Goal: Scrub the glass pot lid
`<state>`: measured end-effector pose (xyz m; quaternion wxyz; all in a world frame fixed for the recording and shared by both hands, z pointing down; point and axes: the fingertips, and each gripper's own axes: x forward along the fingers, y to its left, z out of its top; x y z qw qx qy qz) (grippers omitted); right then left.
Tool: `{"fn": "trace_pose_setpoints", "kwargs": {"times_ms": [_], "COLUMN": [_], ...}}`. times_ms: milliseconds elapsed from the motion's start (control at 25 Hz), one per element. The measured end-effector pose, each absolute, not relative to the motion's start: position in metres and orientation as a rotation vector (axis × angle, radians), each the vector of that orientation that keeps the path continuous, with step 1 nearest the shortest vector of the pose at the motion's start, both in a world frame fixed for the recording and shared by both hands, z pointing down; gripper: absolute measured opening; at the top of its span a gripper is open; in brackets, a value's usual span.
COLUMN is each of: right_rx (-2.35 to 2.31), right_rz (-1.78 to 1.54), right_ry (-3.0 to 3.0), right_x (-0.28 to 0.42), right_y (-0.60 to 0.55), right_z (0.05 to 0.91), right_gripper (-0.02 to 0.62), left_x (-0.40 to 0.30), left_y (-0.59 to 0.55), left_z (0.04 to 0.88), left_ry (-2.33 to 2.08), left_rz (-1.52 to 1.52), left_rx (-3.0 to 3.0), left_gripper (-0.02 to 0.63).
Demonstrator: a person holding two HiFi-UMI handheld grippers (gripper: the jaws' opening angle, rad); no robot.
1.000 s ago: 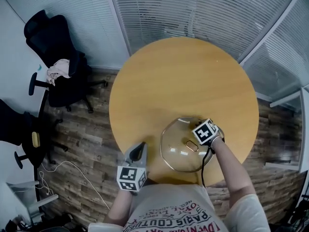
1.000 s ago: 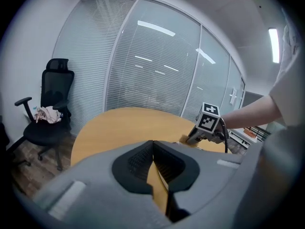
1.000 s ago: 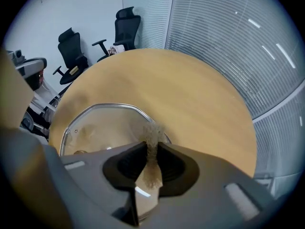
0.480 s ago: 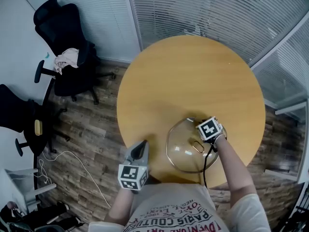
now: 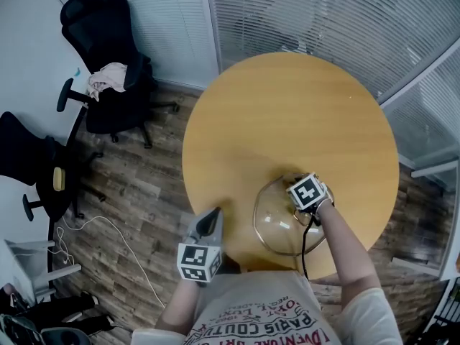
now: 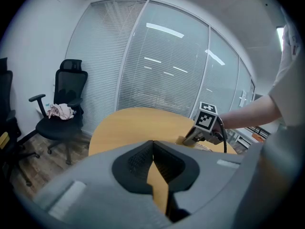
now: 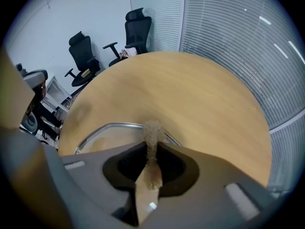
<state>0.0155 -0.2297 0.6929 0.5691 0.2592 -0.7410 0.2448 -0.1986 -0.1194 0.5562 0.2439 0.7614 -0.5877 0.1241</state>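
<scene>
Right gripper view shows my right gripper (image 7: 151, 144) clamped on a tan scrub pad (image 7: 152, 128), whose tip sits at the rim of the glass pot lid (image 7: 110, 134). That lid lies near the round table's (image 7: 190, 85) near edge. My left gripper (image 6: 153, 146) has its jaws together, empty, just off the table's near-left edge.

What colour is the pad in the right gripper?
Tan; pad shows best in right gripper view.
</scene>
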Motion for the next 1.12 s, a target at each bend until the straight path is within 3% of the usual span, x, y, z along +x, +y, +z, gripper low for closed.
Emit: {"fn": "trace_pose_setpoints", "kwargs": {"times_ms": [640,840,1120], "right_rx": [0.471,0.370,0.299], "right_rz": [0.481,0.303,0.347], "right_ry": [-1.774,-1.832,-1.873], "right_x": [-0.037,-0.062,-0.077], "right_y": [-0.204,-0.194,-0.163], "right_z": [0.697,0.687,0.685], "right_gripper": [0.067,0.067,0.067], "left_x": [-0.229,-0.231,-0.241], "left_y": [-0.093,-0.089,-0.079], "left_z": [0.558,0.554,0.551], "left_ry": [-1.676,-1.667,-1.644], "left_rz": [0.338,0.336,0.355], "left_rx": [2.040,2.055,2.088], "left_gripper": [0.008,0.008,0.008]}}
